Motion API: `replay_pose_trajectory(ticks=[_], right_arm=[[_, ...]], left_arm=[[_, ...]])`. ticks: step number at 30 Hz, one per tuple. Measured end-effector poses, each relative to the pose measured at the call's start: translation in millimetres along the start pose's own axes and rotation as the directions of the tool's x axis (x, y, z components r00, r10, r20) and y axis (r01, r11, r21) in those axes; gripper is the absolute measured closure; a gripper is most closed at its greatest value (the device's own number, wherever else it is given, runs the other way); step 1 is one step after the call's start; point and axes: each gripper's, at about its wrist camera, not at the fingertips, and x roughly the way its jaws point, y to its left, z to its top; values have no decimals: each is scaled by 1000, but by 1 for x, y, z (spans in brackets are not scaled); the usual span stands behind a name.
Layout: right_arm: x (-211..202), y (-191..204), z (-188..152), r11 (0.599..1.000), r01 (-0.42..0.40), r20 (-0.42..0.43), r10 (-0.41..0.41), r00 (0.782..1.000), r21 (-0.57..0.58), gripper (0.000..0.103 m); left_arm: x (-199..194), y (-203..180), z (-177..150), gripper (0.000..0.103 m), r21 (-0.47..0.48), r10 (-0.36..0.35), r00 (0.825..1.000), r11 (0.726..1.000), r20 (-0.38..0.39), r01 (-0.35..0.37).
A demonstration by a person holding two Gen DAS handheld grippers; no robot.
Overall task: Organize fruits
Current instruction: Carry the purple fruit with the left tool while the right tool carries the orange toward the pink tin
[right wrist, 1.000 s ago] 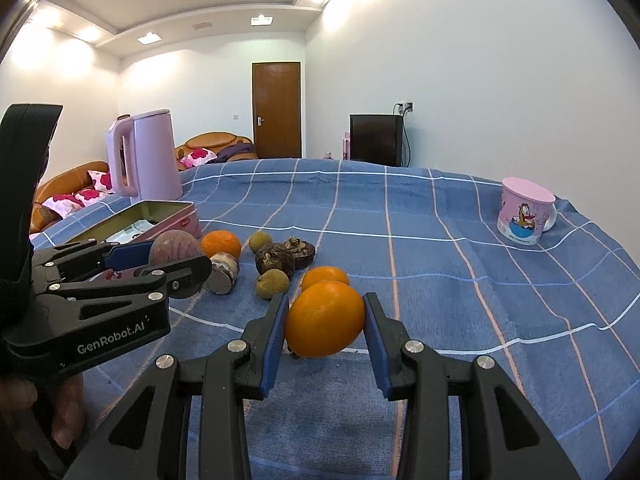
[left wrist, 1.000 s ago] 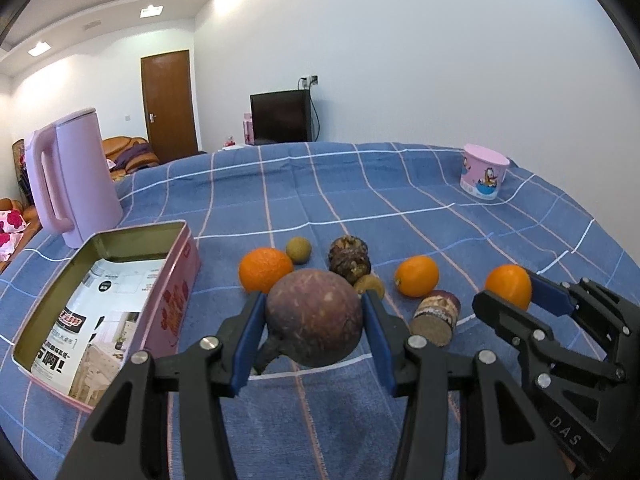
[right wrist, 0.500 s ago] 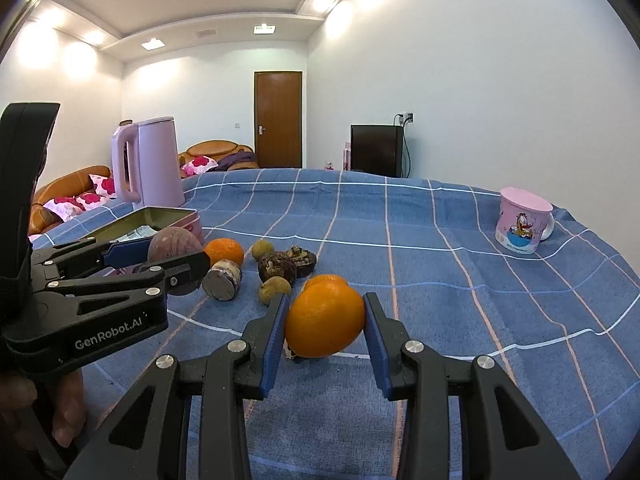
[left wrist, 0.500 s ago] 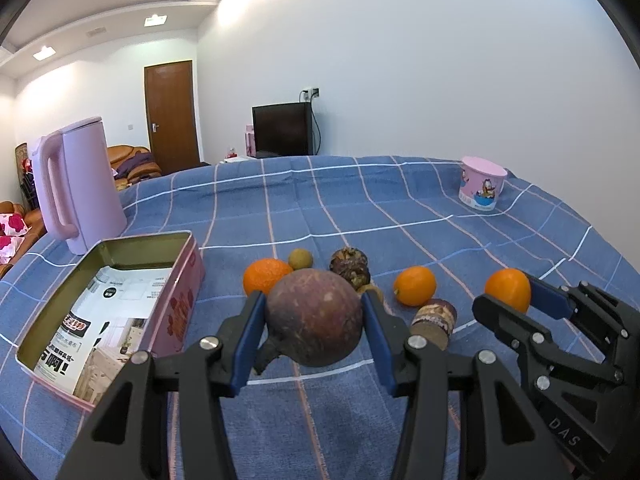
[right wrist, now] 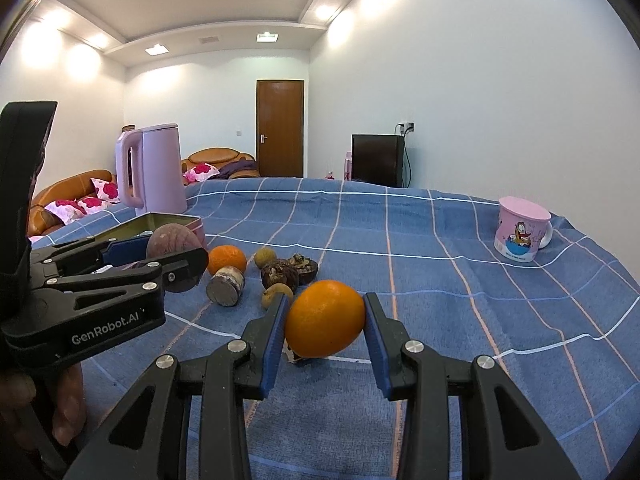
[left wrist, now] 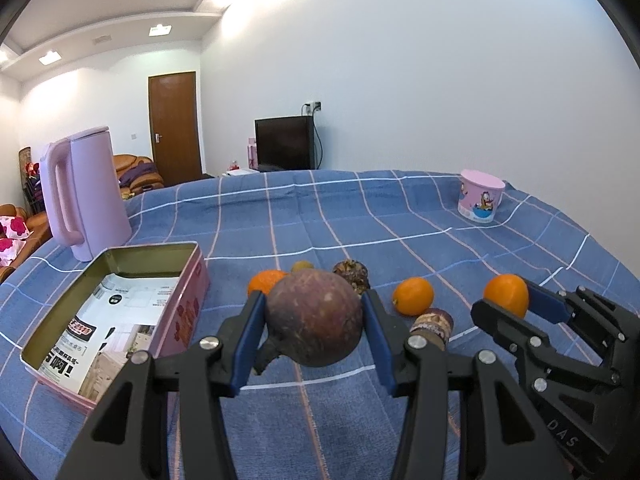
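Fingers [left wrist: 250, 332] of the left gripper [left wrist: 314, 330]: clenched on a large purple-brown fruit [left wrist: 314, 318], held clear of the blue checked tabletop [left wrist: 360, 224]. Fingers [right wrist: 376, 340] of the right gripper [right wrist: 325, 336]: clenched on an orange [right wrist: 325, 324], also lifted off the cloth.

Destination, judged: pink tin [left wrist: 188, 304], open, at 9 o'clock of the left gripper in the left wrist view. Contents visible: printed paper only; no fruit inside.

Still on the tabletop, left wrist view:
- orange fruit [left wrist: 266, 280], at 11 o'clock of the held purple fruit, partly hidden by it
- small greenish fruit [left wrist: 301, 266], just behind
- dark rough fruit [left wrist: 351, 274], at 1 o'clock
- second orange [left wrist: 413, 296], at 2 o'clock
- cut purple fruit half [left wrist: 433, 322], lying just beside that orange

Right wrist view adds a second dark rough fruit [right wrist: 305, 266] touching the first, and a small yellowish fruit [right wrist: 276, 292] at 10 o'clock of the held orange.

Non-task items: pink kettle [left wrist: 84, 196] behind the tin at 12 o'clock; cartoon mug [left wrist: 480, 196] well apart at the far right.

Progress, judged: early. Two fruits in hand, none stowed, about seven left loose. Remaining: carry both held fruits to the tin, release, then collect the cluster.
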Motion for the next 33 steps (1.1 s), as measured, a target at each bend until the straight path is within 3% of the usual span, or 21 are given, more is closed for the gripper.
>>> replay_pose_trajectory(ticks=[23,27,33], right_arm=[[-6,3,0,1000,-16,28,16,999,-7,63],[-1,1,6,998,-52,1,52,999,23,63],[10,21,30,993,-113,-9,113,994,-21,63]], left_arm=[[-20,7,1,52,-26,33,995,999,92,-31],[-24,20,5,52,-50,63,995,997,83,-59],[-21,60,12,52,-105,140,990,985,24,-136]])
